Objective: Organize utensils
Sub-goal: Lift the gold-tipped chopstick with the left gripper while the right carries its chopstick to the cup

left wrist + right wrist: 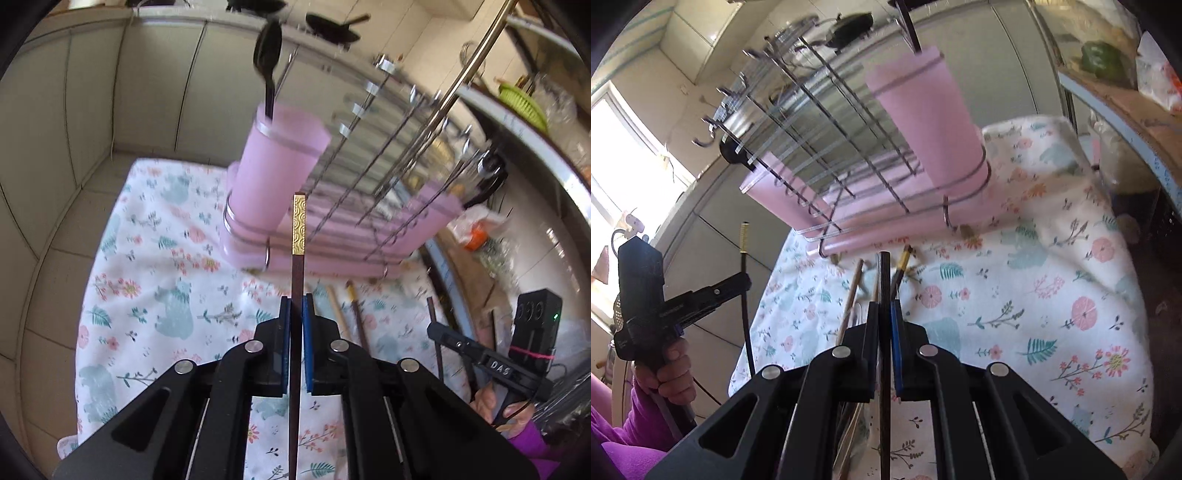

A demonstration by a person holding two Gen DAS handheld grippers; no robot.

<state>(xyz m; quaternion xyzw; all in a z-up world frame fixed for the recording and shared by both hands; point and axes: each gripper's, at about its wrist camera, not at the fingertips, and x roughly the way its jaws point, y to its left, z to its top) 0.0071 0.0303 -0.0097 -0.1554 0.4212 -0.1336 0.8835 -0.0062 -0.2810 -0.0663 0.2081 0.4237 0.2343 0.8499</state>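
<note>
My left gripper (pixel 295 308) is shut on a dark chopstick (pixel 297 273) with a gold patterned top, held upright in front of the pink utensil cup (pixel 280 166). A black spoon (pixel 267 48) stands in that cup. My right gripper (pixel 885 308) is shut on a plain dark chopstick (pixel 884 273). The right wrist view also shows the left gripper (pixel 746 282) at the left with its gold-topped chopstick (pixel 743 236), and the pink cup (pixel 923 110). The right gripper (pixel 433 330) appears at the right of the left wrist view. Several more chopsticks (pixel 854 284) lie on the floral cloth.
A wire dish rack (pixel 391 155) on a pink drip tray (pixel 332 236) stands on the floral cloth (pixel 155 258), with the cup clipped to its end. Loose chopsticks (pixel 351 306) lie just before the rack. A counter with a green basket (pixel 522 103) is at the right.
</note>
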